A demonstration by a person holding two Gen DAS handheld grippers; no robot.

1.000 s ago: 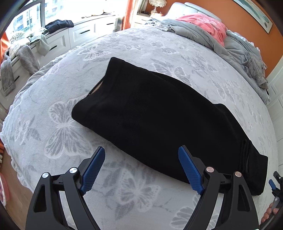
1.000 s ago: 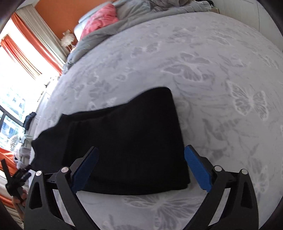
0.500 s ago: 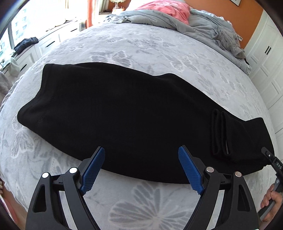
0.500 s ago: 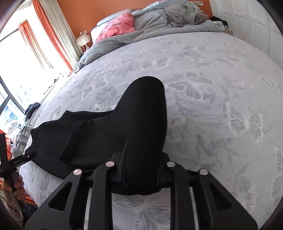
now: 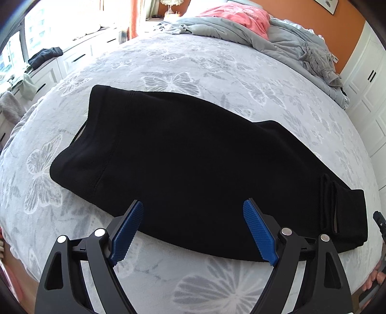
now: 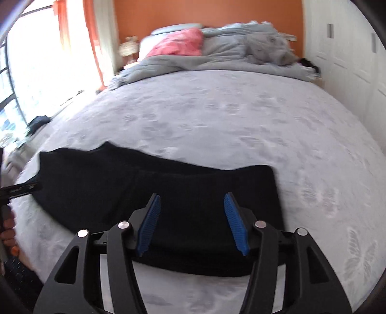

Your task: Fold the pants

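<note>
Black pants (image 5: 193, 157) flat on butterfly bedspread (image 5: 217, 72), left gripper (image 5: 193, 217) spread and empty, right gripper (image 6: 191, 207) spread, right view blurred, pants' folds hard to read

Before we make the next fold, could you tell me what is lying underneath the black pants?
The black pants lie flat on the grey butterfly-print bedspread, which shows on every side. Whatever is directly beneath the fabric is covered and cannot be seen.

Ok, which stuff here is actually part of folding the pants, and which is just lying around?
Part of the job:
black pants
left tongs, open
right tongs, open
butterfly bedspread underneath

Lying about:
grey duvet
pink pillow
dark clothes on the window cabinet
</note>
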